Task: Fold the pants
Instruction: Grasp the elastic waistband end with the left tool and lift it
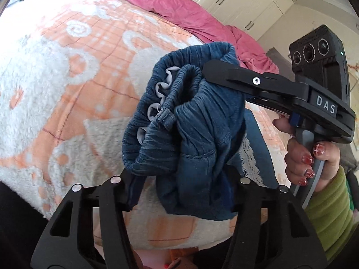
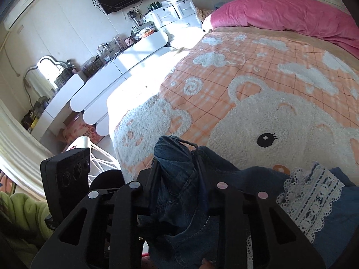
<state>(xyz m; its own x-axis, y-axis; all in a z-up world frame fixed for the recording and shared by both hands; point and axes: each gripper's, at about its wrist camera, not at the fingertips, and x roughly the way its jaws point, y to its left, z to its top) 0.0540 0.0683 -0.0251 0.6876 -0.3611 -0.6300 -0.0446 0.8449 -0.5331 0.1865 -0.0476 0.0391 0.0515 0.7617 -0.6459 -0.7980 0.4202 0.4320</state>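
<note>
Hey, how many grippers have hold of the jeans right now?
2. The left gripper clamps the bunched jeans near their lower part; the right gripper pinches the waistband from the right. Contact points are partly hidden by fabric.

Matte black right gripper point(image 1: 207, 67), long flat fingers, one silver cross-head screw, white "DAS" lettering on the body, a three-lens camera block point(image 1: 318, 53) on top, a grey handle. Red glittery nails on the right hand point(image 1: 314, 157), ribbed lime-green sleeve point(image 1: 329, 206). Left gripper point(image 1: 181, 186): black, round silver rivets.
</note>
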